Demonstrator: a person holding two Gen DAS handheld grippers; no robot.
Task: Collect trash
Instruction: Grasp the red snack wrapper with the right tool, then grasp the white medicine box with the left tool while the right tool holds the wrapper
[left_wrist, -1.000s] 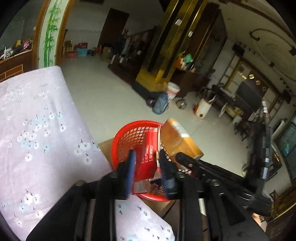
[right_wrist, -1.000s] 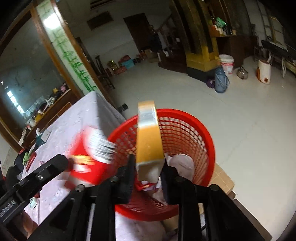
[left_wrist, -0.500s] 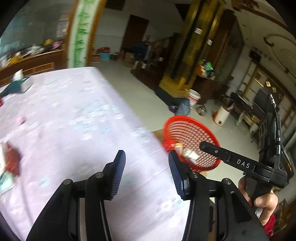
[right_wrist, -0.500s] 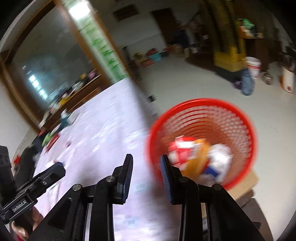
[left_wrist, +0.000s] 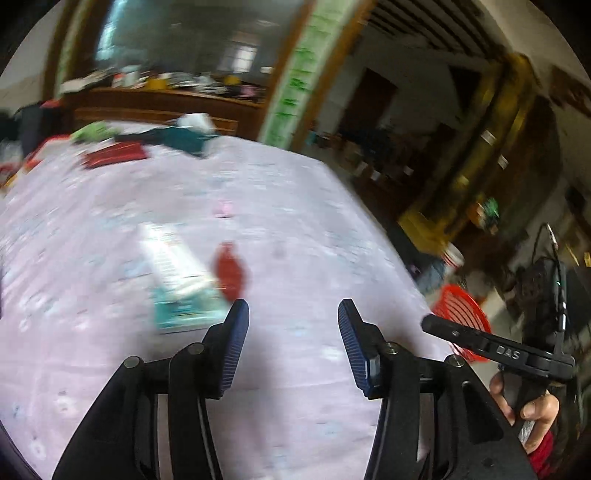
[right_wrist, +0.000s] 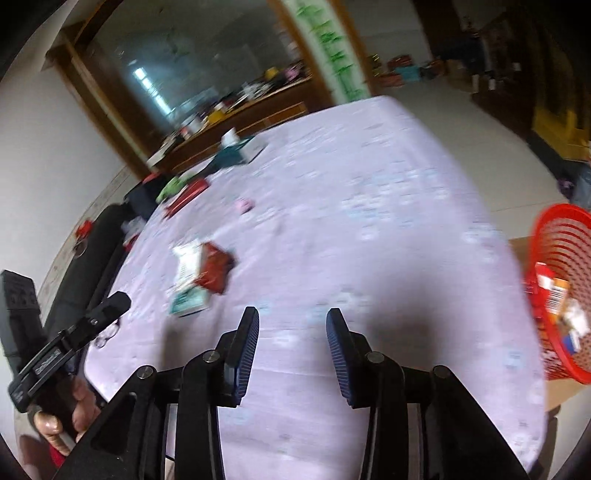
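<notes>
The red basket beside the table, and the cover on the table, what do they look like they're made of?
Red basket: looks like moulded plastic, slightly glossy; its wall is an open lattice of ribs in one uniform red. Table cover: probably cloth or a thin vinyl sheet, matte pale lilac with a small flower print, draping rounded over the edge; blur leaves this open.

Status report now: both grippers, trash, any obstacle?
Left gripper open, empty. Right gripper open, empty. Red wrapper beside teal packet on tablecloth. No obstacle.

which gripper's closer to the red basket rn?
Right, though blur makes it a rough call. The right gripper has the red basket close beside it at the table edge. The left gripper sees it smaller, beyond the right gripper.
</notes>
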